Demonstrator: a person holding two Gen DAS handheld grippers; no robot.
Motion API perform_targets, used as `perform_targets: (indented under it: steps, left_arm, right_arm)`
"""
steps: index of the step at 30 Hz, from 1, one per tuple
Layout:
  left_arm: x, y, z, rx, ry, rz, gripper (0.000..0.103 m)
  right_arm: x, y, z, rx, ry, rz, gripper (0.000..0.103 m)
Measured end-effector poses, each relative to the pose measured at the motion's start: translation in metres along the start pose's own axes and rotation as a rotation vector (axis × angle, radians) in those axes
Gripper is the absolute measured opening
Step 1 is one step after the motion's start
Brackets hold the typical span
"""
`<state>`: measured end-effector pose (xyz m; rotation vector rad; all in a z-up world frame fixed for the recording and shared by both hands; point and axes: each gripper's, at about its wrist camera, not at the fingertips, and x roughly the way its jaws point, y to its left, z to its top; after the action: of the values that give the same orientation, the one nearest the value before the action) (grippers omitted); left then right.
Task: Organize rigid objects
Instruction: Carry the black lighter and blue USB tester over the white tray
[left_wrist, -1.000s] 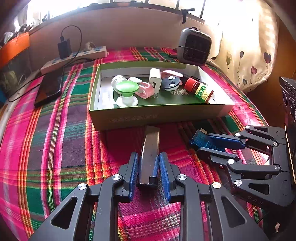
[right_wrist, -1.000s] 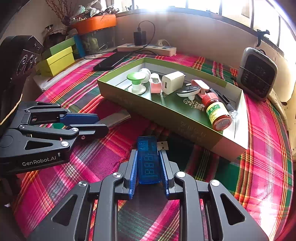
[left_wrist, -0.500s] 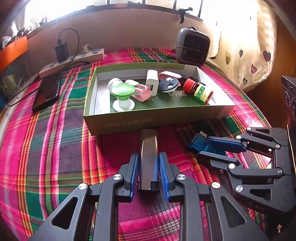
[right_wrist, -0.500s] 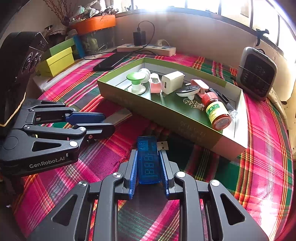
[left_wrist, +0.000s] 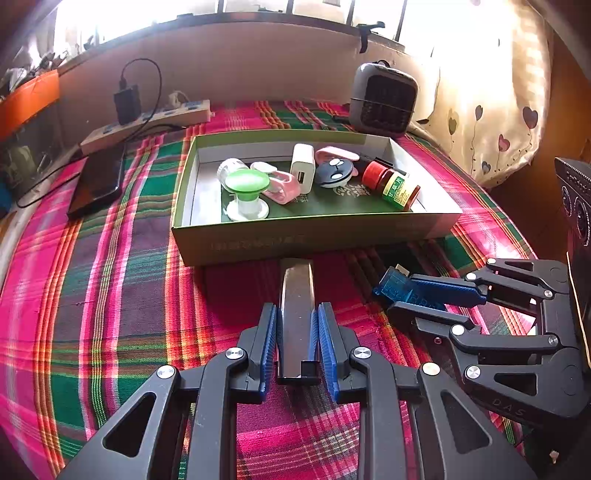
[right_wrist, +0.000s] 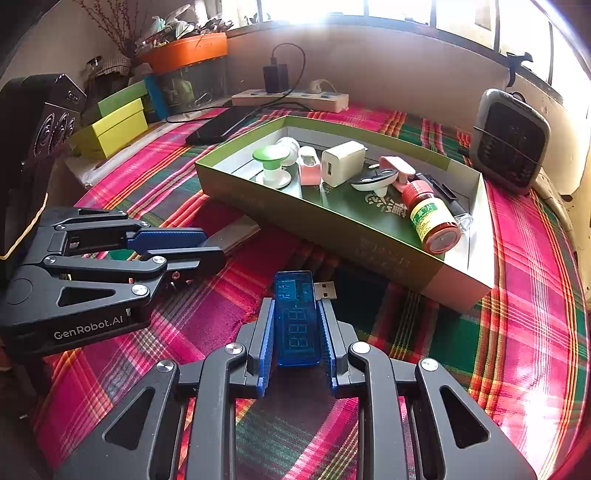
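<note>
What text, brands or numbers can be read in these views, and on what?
"GenRobot.AI": side of the left gripper.
"D A S": faint, on the right gripper.
Blue USB meter: three-digit display, digits not legible.
Red-capped bottle: label print too small.
Green box: wall and floor print too blurred.

A plaid cloth (left_wrist: 110, 295) in pink, green and dark purple is covering the surface, and an olive-green box (left_wrist: 314, 236) is showing a white inner wall. A translucent blue USB meter (right_wrist: 296, 321) is sitting between blue pads (right_wrist: 266, 332) (the frames are black). A red-capped bottle (right_wrist: 432, 218) is wearing a yellow-green label; an orange tub (right_wrist: 184, 55) is glowing behind.
</note>
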<state>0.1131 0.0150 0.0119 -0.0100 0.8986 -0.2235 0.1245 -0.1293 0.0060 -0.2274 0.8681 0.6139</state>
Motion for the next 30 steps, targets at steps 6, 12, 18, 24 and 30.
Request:
perform_targets:
  steps: [6, 12, 18, 24, 30]
  left_arm:
    - [-0.006, 0.000, 0.000, -0.006, -0.014, 0.000, 0.022]
    - [-0.014, 0.001, 0.002, -0.012, -0.031, -0.001, 0.022]
    - [-0.026, 0.002, 0.005, -0.013, -0.056, 0.005, 0.022]
    - [-0.031, 0.002, 0.007, -0.017, -0.065, 0.002, 0.022]
    - [-0.039, 0.002, 0.013, -0.015, -0.085, 0.000, 0.022]
  right_arm:
    - [-0.002, 0.001, 0.001, 0.009, -0.006, 0.003, 0.024]
    - [-0.008, 0.002, 0.002, 0.016, -0.021, 0.008, 0.024]
    - [-0.015, 0.003, 0.004, 0.020, -0.043, 0.008, 0.024]
    - [-0.020, 0.006, 0.004, 0.016, -0.054, 0.011, 0.024]
    - [-0.028, 0.005, 0.008, 0.022, -0.077, 0.008, 0.024]
